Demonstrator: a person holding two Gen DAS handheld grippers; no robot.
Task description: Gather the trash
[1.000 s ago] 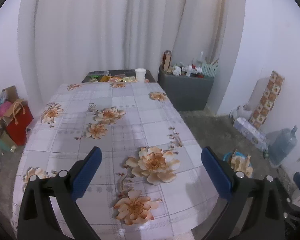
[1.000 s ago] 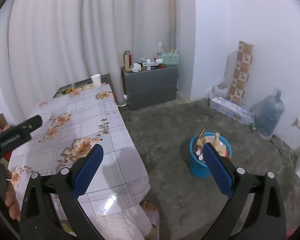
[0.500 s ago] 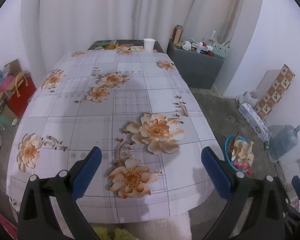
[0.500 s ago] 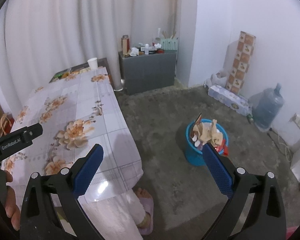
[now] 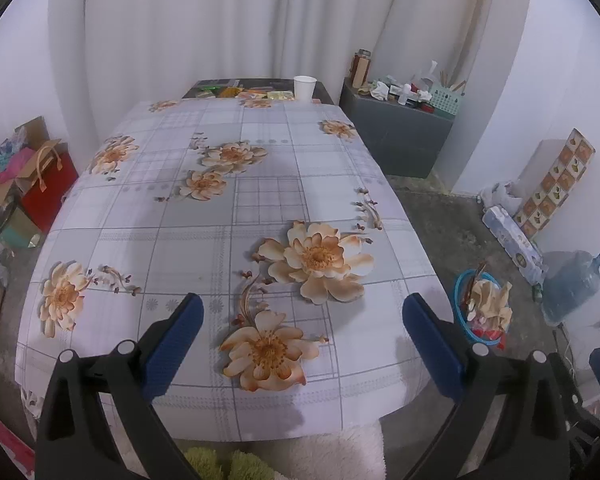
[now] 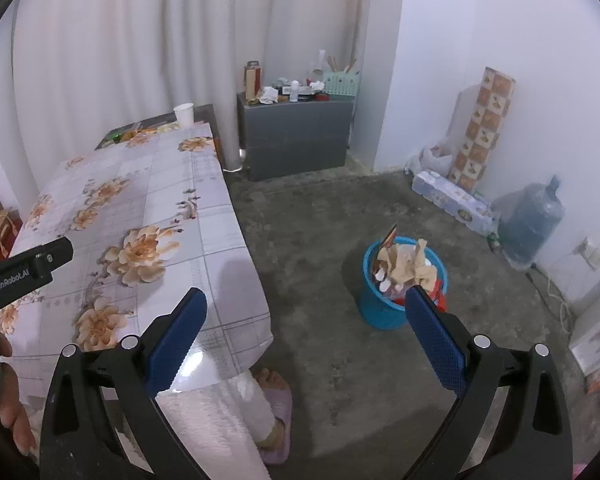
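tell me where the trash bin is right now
The blue trash bin stands on the floor to the right of the table, heaped with crumpled paper. In the right wrist view it sits just past the right tool's right finger, well short of the water jug.

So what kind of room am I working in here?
Probably a plain room in a home: a table under a flowered cloth, a grey cabinet cluttered with bottles, a water jug, and a full blue bin on bare concrete.

Soft even indoor light, faint shadows, strong fisheye bending, dark corners
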